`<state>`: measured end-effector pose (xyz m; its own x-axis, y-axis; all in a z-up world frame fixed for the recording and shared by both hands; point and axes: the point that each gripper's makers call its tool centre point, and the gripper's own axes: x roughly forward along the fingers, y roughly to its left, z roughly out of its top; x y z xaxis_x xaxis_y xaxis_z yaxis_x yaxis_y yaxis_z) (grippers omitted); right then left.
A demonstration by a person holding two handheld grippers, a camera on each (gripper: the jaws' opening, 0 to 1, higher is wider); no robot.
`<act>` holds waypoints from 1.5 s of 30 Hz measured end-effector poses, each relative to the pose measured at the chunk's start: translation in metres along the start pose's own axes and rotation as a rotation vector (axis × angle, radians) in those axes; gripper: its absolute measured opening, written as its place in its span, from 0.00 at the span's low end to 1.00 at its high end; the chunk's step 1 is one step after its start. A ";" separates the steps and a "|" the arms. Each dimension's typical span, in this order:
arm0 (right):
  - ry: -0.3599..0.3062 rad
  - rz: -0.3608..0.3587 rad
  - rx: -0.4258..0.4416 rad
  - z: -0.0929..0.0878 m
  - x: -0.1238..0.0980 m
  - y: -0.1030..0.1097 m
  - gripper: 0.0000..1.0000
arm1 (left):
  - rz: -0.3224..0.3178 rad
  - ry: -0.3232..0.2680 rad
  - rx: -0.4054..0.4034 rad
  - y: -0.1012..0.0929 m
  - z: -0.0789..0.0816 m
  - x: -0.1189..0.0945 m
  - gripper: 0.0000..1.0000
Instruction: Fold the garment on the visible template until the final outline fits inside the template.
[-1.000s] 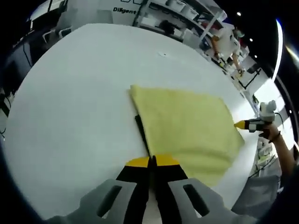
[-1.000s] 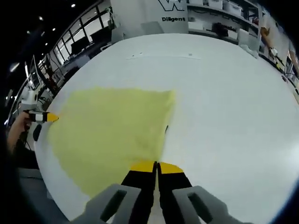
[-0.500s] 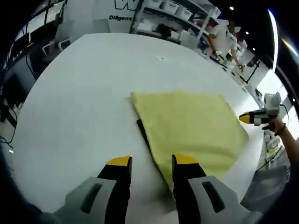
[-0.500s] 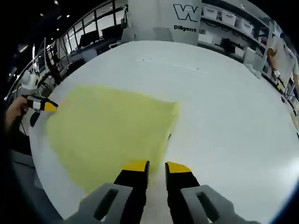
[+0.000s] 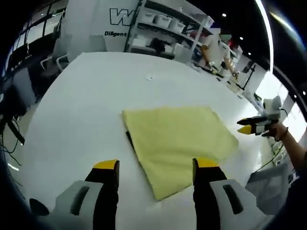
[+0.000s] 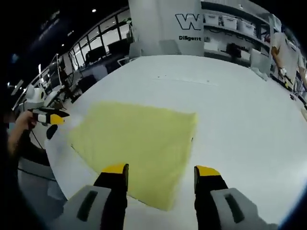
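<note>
In my left gripper view, the left gripper (image 5: 156,165) has its jaws spread wide with nothing between them. The yellow garment (image 5: 175,141) lies folded flat on the white table (image 5: 76,110), just ahead toward 12 o'clock. A thin dark edge of the template (image 5: 129,140) shows at the cloth's 9 o'clock side. In my right gripper view, the right gripper (image 6: 161,168) also stands wide apart, empty, above the near corner of the garment (image 6: 136,146).
</note>
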<state>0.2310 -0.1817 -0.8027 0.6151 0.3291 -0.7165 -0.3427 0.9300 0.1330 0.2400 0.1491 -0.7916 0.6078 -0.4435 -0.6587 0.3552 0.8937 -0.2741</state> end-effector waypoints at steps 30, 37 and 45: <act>-0.041 0.023 -0.040 -0.031 -0.067 0.050 0.87 | -0.019 0.050 0.061 -0.047 -0.052 -0.045 0.99; -0.052 0.023 -0.037 -0.034 -0.074 0.054 0.89 | -0.011 0.047 0.079 -0.051 -0.053 -0.051 0.99; -0.061 0.016 -0.031 -0.036 -0.081 0.053 0.89 | 0.007 0.048 0.080 -0.046 -0.057 -0.056 0.99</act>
<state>0.1380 -0.1647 -0.7623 0.6512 0.3546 -0.6710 -0.3744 0.9192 0.1224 0.1492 0.1361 -0.7821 0.5764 -0.4321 -0.6936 0.4083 0.8875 -0.2136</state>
